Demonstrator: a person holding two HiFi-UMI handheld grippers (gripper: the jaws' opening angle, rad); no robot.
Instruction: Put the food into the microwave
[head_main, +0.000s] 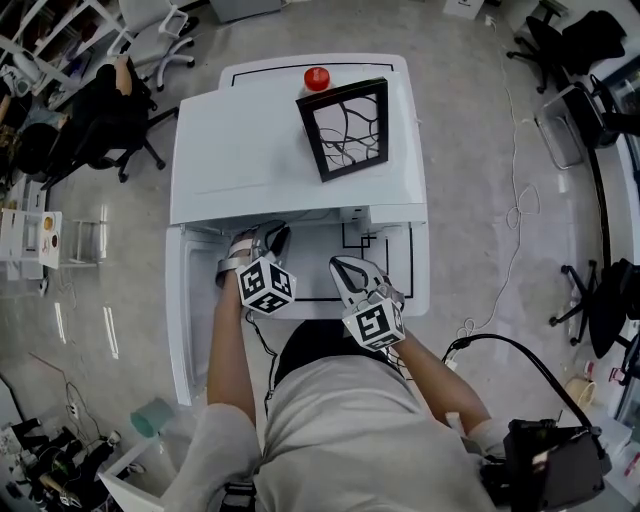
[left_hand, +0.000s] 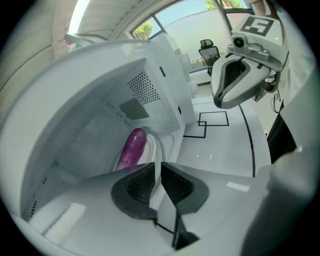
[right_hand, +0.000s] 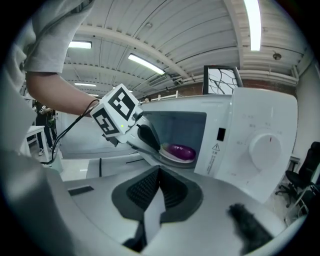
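Observation:
A purple eggplant (left_hand: 132, 147) (right_hand: 180, 149) lies on a white plate (left_hand: 161, 142) (right_hand: 169, 156) at the mouth of the open white microwave (head_main: 270, 150). My left gripper (head_main: 262, 240) (left_hand: 159, 172) (right_hand: 154, 145) reaches into the opening. Its jaws stand close together, one above and one below the plate's near rim, and appear shut on it. My right gripper (head_main: 347, 268) (right_hand: 159, 175) (left_hand: 220, 102) hovers over the table to the right, in front of the control panel (right_hand: 260, 145). It is shut with nothing between its pads.
The microwave door (head_main: 185, 320) stands swung open to the left, beside my left arm. A black picture frame (head_main: 345, 128) and a red button (head_main: 317, 78) are above the microwave's top. Black lines (head_main: 395, 260) mark the white table. Office chairs (head_main: 110, 110) stand around.

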